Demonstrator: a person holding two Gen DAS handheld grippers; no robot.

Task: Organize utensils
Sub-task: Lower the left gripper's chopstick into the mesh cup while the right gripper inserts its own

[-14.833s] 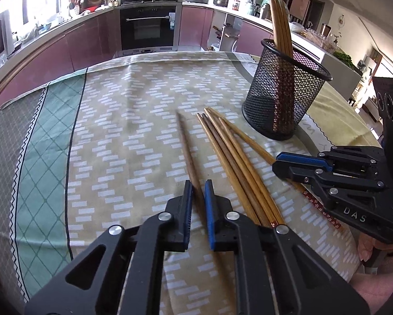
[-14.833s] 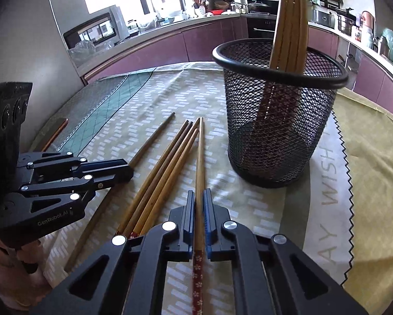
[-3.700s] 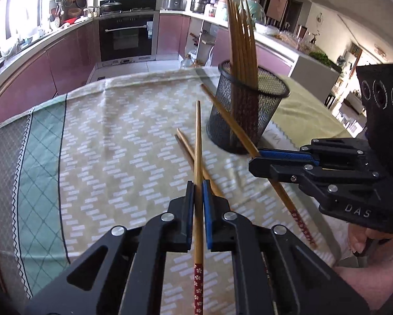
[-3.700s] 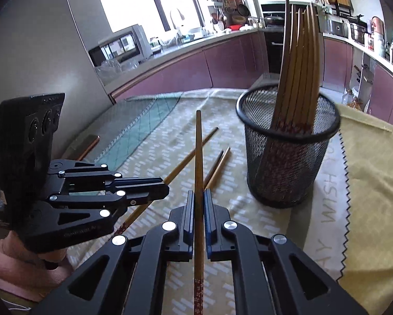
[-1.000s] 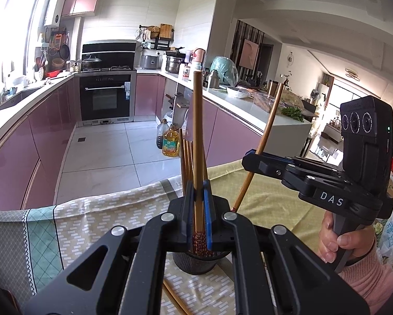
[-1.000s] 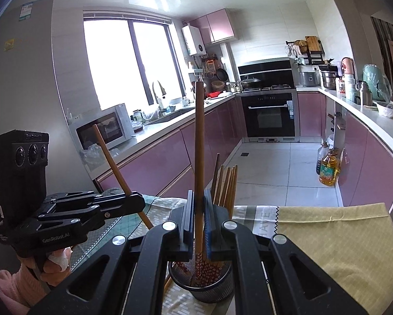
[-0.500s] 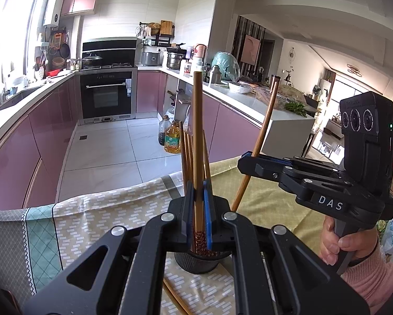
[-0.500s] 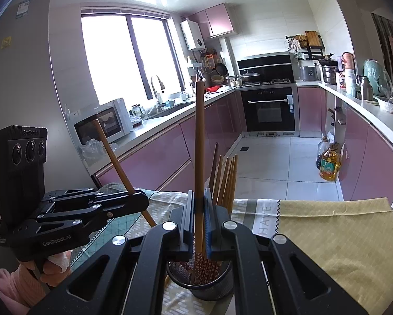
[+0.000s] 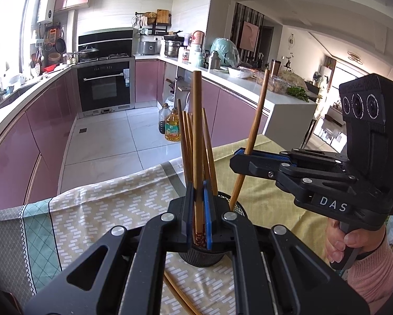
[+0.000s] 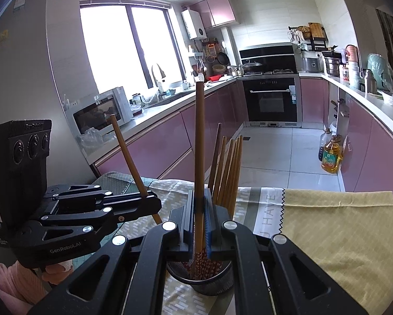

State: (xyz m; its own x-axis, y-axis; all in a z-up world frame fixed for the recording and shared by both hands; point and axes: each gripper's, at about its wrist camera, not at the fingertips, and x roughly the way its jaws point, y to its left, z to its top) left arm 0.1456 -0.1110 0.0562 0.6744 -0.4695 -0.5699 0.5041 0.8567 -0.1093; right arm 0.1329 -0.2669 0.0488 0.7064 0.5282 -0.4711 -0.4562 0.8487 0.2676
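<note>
Since the earliest frames:
- Raised from flat on the table to above the mesh cup (image 9: 204, 258).
- Left claw (image 9: 198, 191) clamped on the left chopstick (image 9: 197, 131), decorated end pointing down into the cup.
- Right claw (image 9: 242, 155) clamped on the right chopstick (image 9: 254, 131), lower end at the cup rim.
- Fuller than before: the bundle of chopsticks (image 9: 187, 144) standing in the cup.
- Left on the table just beside the cup: a pair of loose chopsticks (image 9: 178, 296).

Materials and shapes:
- Thin, straight brown wood with red patterned ends.
- Black wire mesh, round, open-topped.
- Black plastic claws with blue pads.

Surface and room:
- Tablecloth (image 9: 104, 204) printed with white dashes on tan, with a teal diamond border and a yellow section to the right.
- Beyond the table: mauve glossy cabinets, a black built-in oven (image 9: 104, 86), pale floor tiles, an oil bottle (image 9: 172, 128) on the floor and a microwave (image 10: 102, 113) under the window.
</note>
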